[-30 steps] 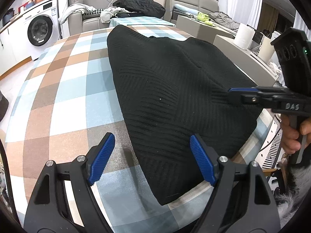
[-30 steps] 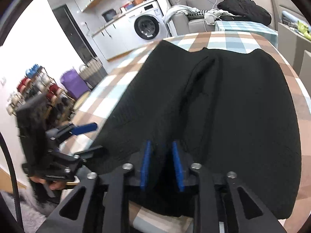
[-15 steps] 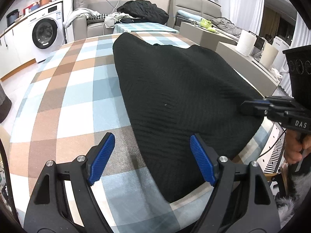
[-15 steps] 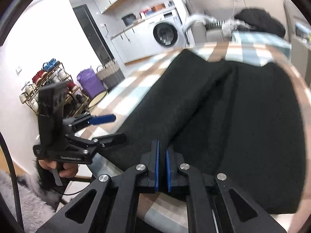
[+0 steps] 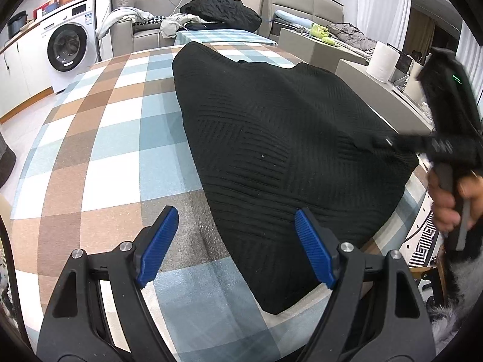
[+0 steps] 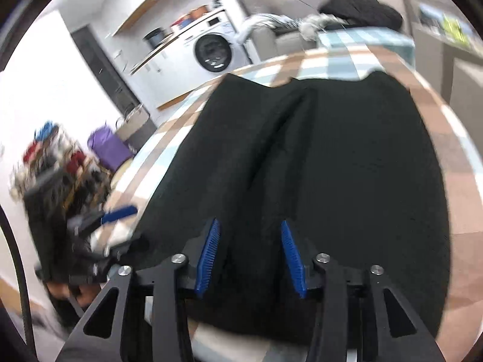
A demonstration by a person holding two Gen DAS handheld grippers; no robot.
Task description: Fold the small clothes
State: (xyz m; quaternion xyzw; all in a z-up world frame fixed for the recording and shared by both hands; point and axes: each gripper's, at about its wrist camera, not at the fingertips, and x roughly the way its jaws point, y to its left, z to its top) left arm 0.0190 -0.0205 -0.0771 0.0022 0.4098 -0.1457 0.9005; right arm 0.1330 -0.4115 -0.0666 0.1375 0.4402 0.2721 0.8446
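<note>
A black ribbed knit garment (image 5: 286, 150) lies spread on the checked table (image 5: 105, 150), its near corner reaching the front edge. My left gripper (image 5: 235, 214) hovers open over that near left edge of the cloth, holding nothing. In the right wrist view the same garment (image 6: 332, 166) fills the table (image 6: 452, 181), with a soft ridge running up its middle. My right gripper (image 6: 249, 222) is over the near hem, its jaws opening; cloth lies between the blue pads (image 6: 208, 256), which do not press it. From the left wrist view the right gripper (image 5: 389, 141) is blurred at the garment's right edge.
A washing machine (image 5: 69, 48) stands at the back left. A sofa (image 5: 139, 30) behind the table carries a dark jacket (image 5: 220, 9) and other clothes. A paper roll (image 5: 383, 63) stands on a low cabinet at right. A cluttered rack (image 6: 54, 157) and purple bag (image 6: 105, 147) are left of the table.
The right gripper's jaws were pinched tight on a fold at the near hem half a second ago; they have now parted and the fold has dropped. The left gripper has kept still.
</note>
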